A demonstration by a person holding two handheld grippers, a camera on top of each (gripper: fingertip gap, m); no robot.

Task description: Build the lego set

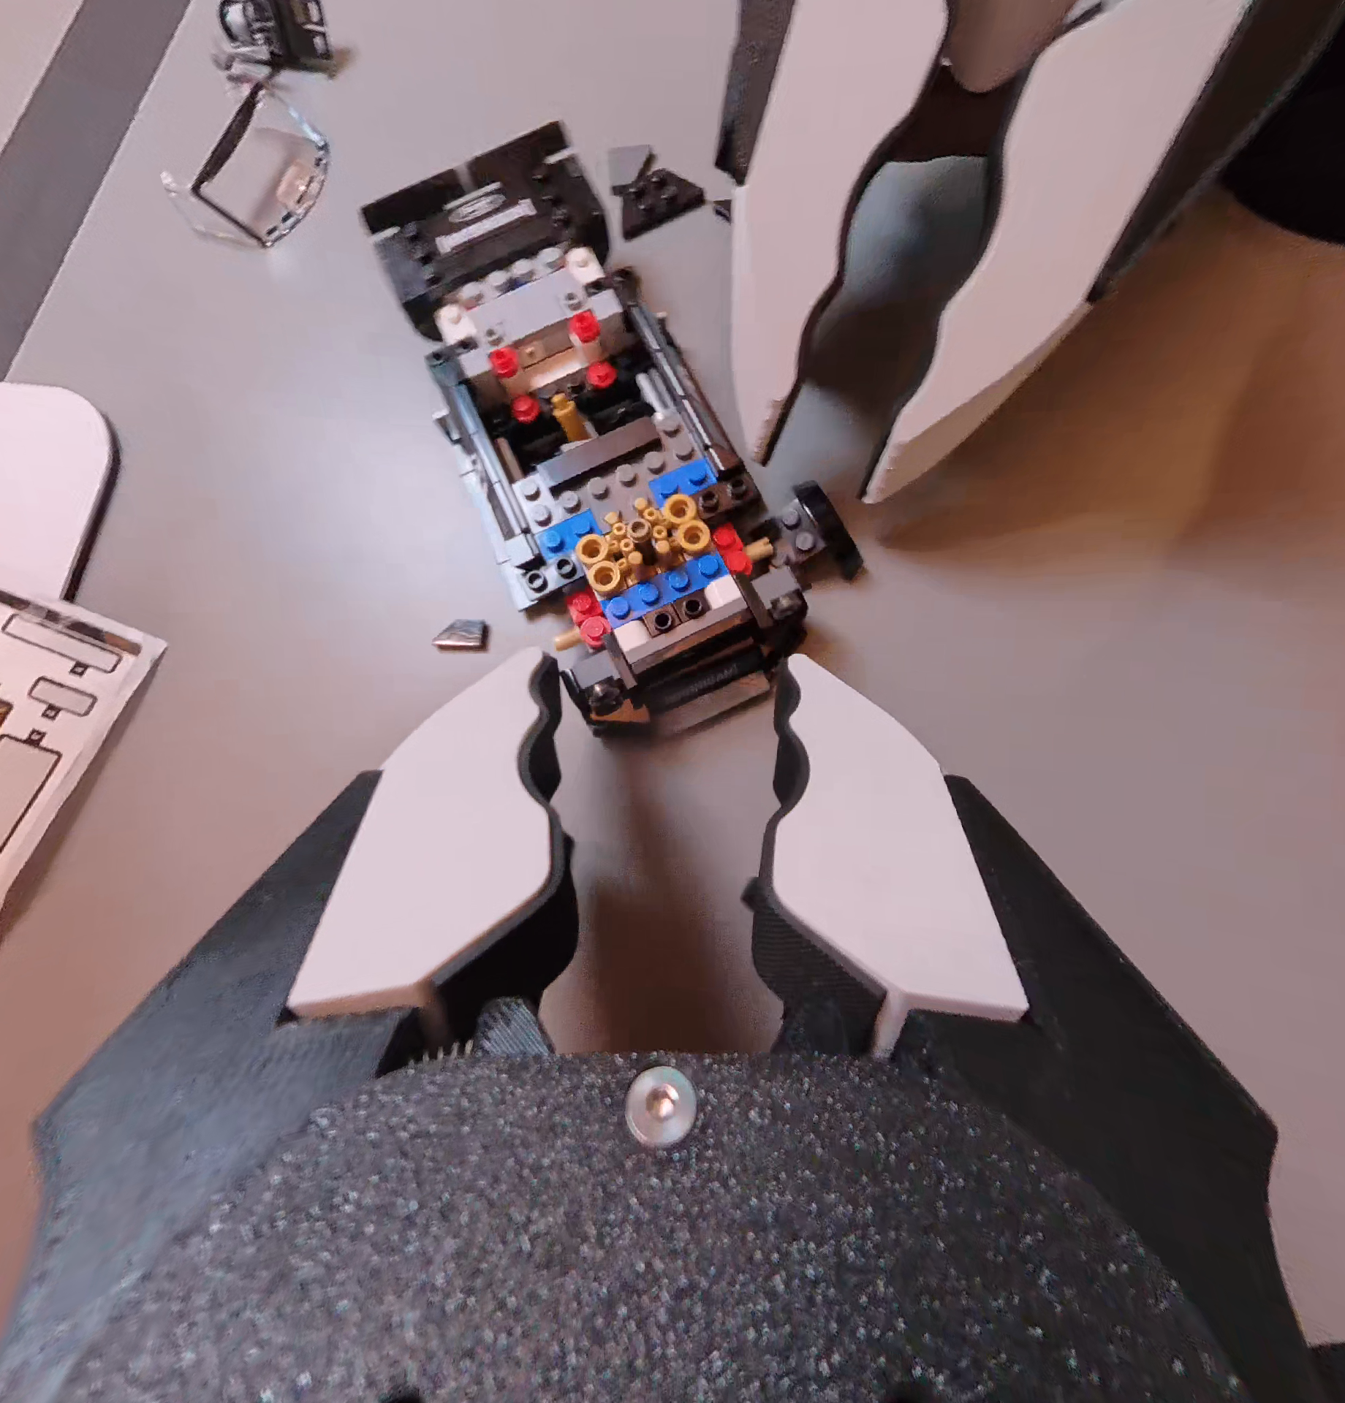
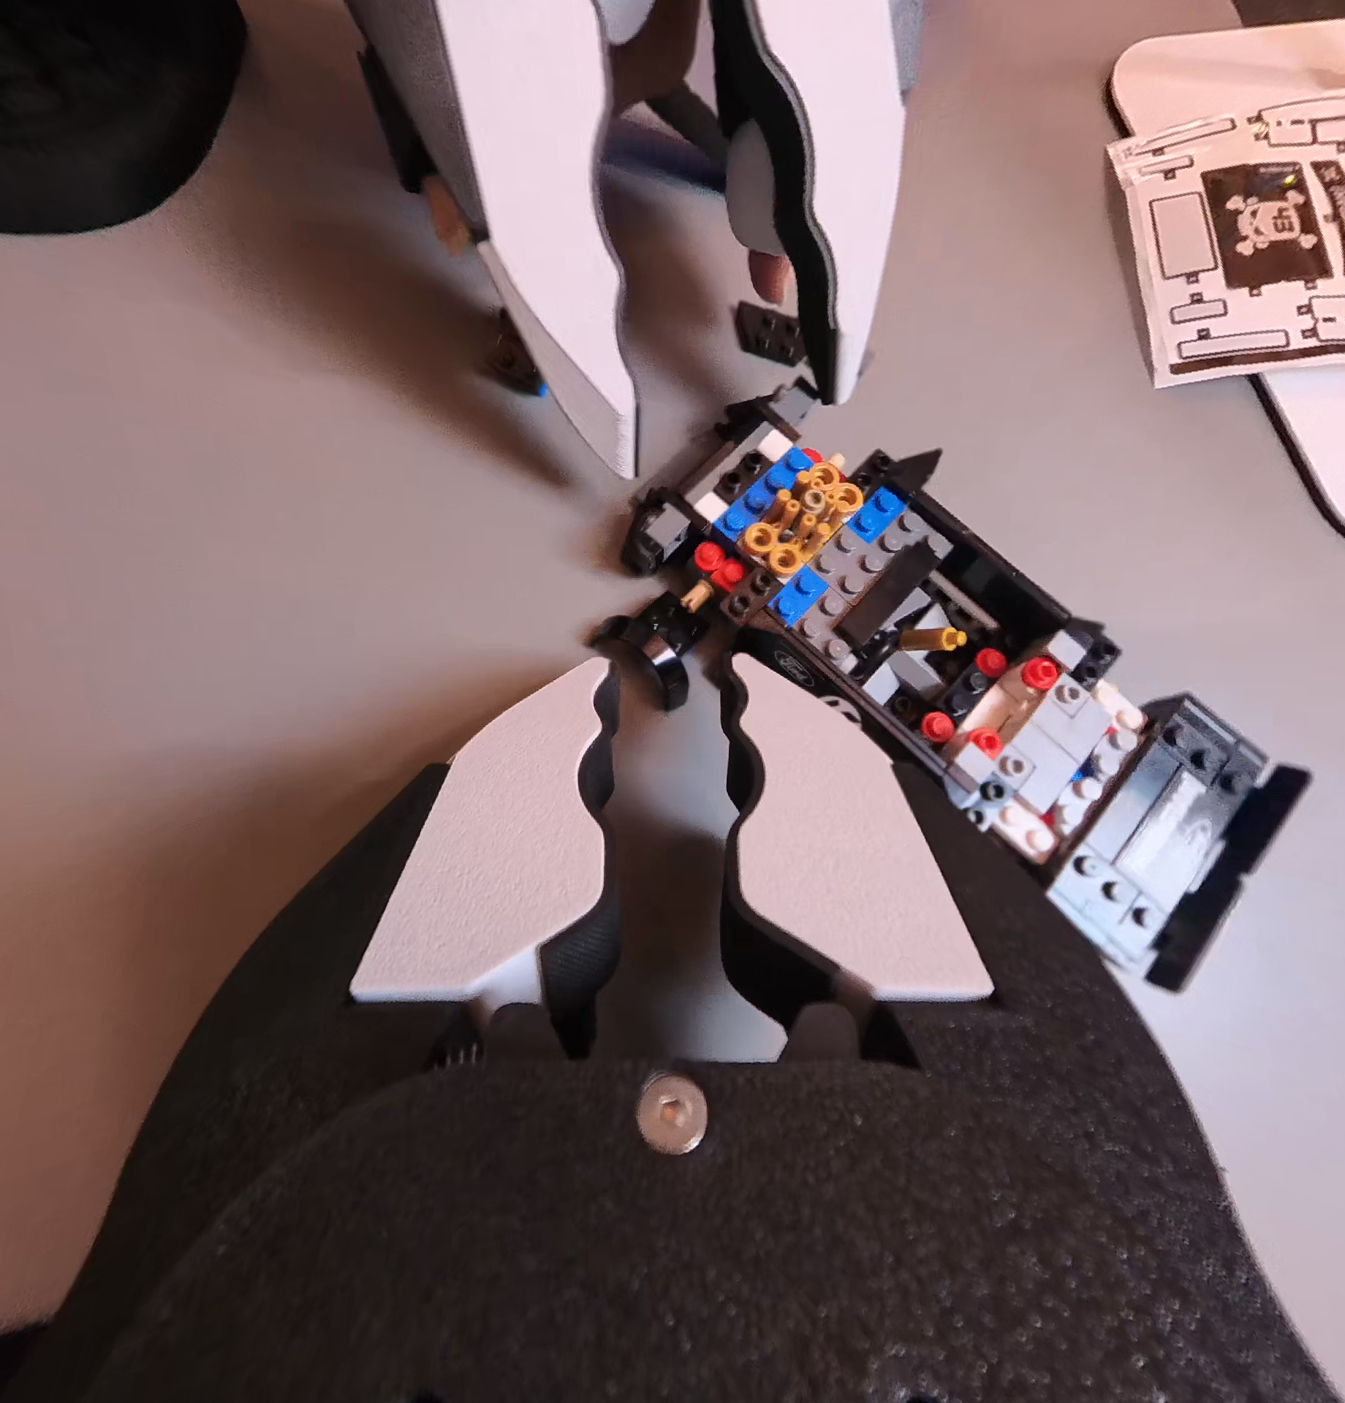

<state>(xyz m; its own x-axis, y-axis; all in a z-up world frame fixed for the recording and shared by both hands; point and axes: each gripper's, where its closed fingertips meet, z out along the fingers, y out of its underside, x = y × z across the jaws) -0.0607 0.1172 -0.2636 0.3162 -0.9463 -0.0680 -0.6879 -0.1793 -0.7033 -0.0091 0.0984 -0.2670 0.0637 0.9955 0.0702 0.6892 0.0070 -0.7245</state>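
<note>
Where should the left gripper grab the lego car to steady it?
Across the near black end of the lego car, approaching from that end along its length. The left gripper is already open there, a finger on each side, and the end looks narrow enough to fit between.

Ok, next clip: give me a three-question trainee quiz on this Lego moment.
1. True or false: the left gripper is shut on the Lego car.
2. What colour is the cluster of engine pipes on the car: A red, B gold, C white?
3. Fill in: just ahead of the right gripper sits the car's black ____.
Key: 1 false, its fingers stand open either side of the car's end; 2 B; 3 wheel.
</note>
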